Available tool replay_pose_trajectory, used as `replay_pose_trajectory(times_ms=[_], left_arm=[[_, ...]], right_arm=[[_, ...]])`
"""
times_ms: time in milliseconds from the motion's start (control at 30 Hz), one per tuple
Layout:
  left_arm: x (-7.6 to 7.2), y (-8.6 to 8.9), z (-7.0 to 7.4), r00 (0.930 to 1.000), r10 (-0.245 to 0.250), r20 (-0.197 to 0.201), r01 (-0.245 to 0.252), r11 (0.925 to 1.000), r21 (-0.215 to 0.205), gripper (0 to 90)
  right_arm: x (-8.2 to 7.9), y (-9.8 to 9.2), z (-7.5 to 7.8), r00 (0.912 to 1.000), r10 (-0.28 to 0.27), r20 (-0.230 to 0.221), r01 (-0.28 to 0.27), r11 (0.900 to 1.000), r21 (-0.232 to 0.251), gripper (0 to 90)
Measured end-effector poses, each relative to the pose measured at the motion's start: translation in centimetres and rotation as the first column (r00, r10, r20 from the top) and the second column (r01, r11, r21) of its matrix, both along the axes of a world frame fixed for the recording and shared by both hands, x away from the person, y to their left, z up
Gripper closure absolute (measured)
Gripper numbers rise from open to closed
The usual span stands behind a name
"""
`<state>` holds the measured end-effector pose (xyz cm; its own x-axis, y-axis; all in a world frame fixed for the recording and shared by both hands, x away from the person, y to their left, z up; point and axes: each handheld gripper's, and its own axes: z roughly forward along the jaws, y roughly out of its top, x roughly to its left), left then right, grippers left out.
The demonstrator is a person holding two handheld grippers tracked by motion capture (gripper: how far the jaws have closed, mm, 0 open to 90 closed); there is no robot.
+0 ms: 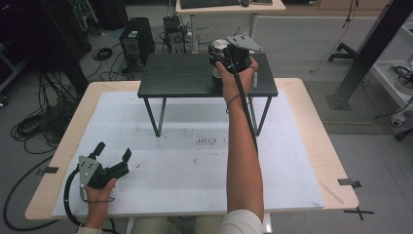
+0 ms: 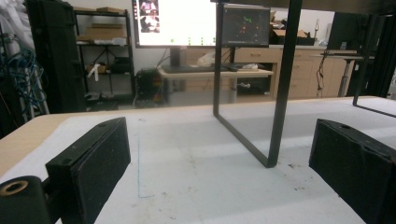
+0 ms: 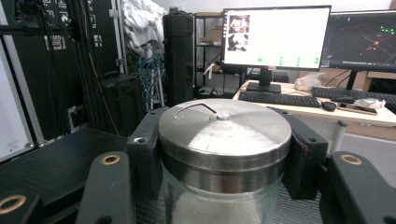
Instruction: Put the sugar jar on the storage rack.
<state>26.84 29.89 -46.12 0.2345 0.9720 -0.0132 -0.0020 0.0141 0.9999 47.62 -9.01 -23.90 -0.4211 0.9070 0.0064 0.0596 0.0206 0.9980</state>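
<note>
Right gripper [image 3: 224,154] had its jaws closed on the glass jar [image 3: 219,200], pads pressing just under the steel lid [image 3: 224,133]. Jar stood at the far right of the black stand [image 1: 195,78]. Likely a grasp or a placement. Advice: keep the jar vertical, grip on the lid band, move slowly. Left gripper [image 1: 113,157] idled wide open and empty, low over the white surface [image 1: 195,165].

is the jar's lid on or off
On: the metal lid sits flat atop the glass jar, which the right gripper clamps.
</note>
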Motion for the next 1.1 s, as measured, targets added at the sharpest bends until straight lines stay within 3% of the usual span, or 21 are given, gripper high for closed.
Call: replay_pose_trajectory(times_ms=[667, 1000, 1100], left_arm=[[-0.01, 0.0, 0.0, 1.0, 0.0, 0.001, 0.0, 1.0, -0.001, 5.5], [-0.01, 0.0, -0.01, 1.0, -0.001, 0.003, 0.001, 1.0, -0.001, 5.5], [-0.02, 0.0, -0.01, 1.0, -0.001, 0.003, 0.001, 1.0, -0.001, 5.5]], right_arm=[[-0.04, 0.06, 0.01, 1.0, -0.006, -0.001, 0.006, 1.0, -0.003, 41.9], [-0.45, 0.65, 0.2, 0.9994, -0.027, 0.02, 0.027, 1.0, 0.014, 19.4], [-0.95, 0.68, 0.43, 0.9991, -0.038, 0.02, 0.038, 0.999, 0.022, 7.2]])
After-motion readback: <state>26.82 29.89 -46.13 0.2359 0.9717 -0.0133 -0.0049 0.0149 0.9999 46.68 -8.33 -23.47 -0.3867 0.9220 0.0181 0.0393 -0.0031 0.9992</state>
